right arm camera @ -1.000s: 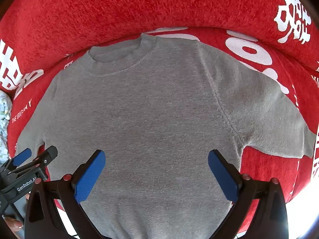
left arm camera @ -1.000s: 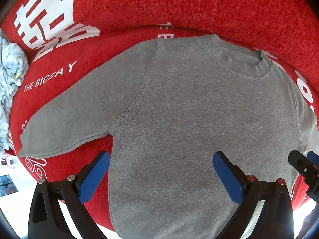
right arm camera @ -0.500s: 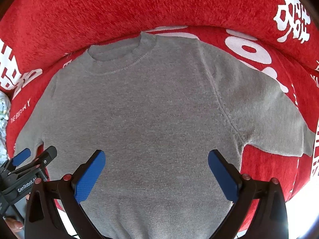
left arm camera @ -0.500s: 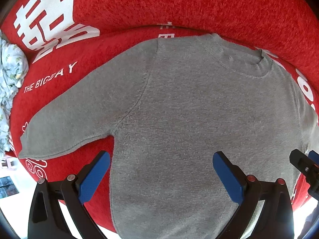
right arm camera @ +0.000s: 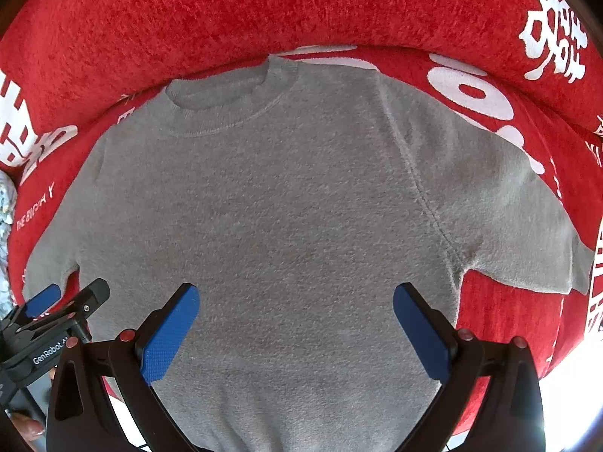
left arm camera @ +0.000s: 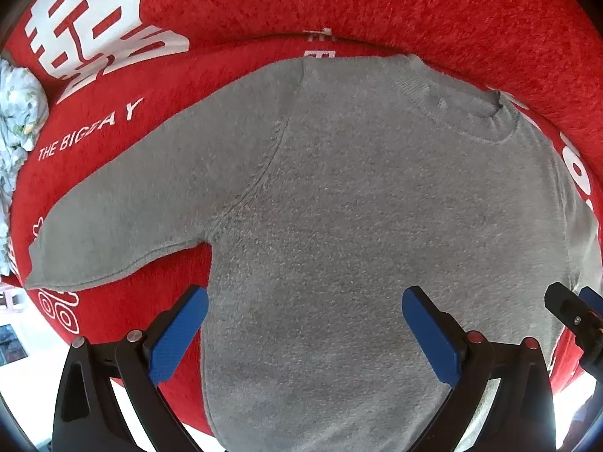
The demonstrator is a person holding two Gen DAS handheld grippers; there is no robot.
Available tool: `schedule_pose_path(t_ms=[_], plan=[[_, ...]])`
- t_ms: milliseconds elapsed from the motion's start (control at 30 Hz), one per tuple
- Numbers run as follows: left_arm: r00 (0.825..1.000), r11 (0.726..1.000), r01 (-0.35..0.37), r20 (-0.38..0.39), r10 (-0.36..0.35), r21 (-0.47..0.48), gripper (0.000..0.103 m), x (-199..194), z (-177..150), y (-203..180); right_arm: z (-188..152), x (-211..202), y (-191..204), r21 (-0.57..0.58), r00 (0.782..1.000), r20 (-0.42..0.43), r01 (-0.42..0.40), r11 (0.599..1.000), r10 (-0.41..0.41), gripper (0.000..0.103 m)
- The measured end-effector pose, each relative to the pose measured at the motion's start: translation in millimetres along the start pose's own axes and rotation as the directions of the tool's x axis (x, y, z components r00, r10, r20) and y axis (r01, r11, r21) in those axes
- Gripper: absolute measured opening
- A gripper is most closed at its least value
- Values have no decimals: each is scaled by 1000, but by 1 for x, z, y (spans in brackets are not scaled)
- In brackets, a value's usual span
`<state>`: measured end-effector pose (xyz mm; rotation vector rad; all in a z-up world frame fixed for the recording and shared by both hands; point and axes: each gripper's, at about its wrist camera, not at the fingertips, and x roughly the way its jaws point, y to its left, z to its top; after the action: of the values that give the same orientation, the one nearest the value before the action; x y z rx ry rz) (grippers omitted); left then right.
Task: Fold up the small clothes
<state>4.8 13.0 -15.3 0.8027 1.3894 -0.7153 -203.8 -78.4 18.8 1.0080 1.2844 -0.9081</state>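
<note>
A small grey knitted sweater [left arm camera: 339,207] lies flat, sleeves spread, on a red plush cover [left arm camera: 377,7]; both the left gripper [left arm camera: 303,324] and right gripper [right arm camera: 296,320] hover open-jawed above its hem, and this soft, light, floppy knit looks best pinched at a sleeve cuff.

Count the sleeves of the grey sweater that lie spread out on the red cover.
2. The left sleeve stretches out toward the floral cloth; the right sleeve lies across the white print on the opposite side. Neither is folded in.
</note>
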Motion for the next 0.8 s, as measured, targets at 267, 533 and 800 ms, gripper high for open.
schedule_pose_path(t_ms=[267,533,800], plan=[[998,999,46,36,-45,-7,103,1,-2,9,-1,-2,5,-9,1000,-2,10,1000,-10,103],[991,996,85,105,-84,-6,103,0,0,13,-2,-4,4,-14,1000,-1,21,1000,-21,103],[995,997,71,76,-71,1,103,0,-1,13,-5,-6,3,-17,1000,0,21,1000,-21,103]])
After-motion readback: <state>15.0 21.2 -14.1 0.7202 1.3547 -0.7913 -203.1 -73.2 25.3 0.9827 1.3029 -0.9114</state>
